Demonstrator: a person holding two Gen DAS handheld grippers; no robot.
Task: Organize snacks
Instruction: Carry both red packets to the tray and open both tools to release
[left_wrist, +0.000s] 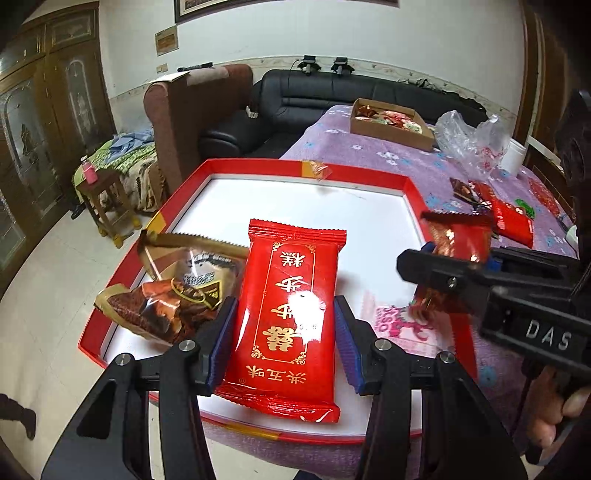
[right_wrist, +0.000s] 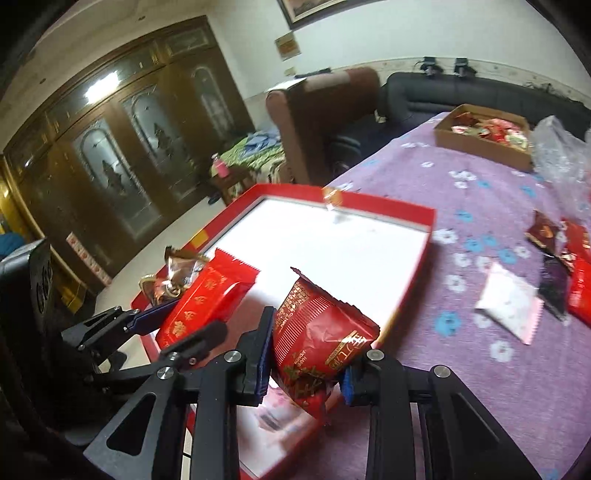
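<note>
Snacks going into a red tray (left_wrist: 413, 192)

Left gripper (left_wrist: 282, 325) clamped on a red packet (left_wrist: 288, 302) beside a brown packet (left_wrist: 173, 291); right gripper (right_wrist: 304, 354) gripping a dark red packet (right_wrist: 321, 339); cardboard box (left_wrist: 388, 131) full of sweets.

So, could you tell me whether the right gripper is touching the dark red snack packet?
Touching. In the right wrist view the right gripper has both jaws pressed against the dark red snack packet, holding it above the red tray.

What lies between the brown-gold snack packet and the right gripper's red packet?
The long red packet with gold characters, held in the left gripper, lies between the brown-gold packet and the right gripper's red packet; both wrist views show it.
</note>
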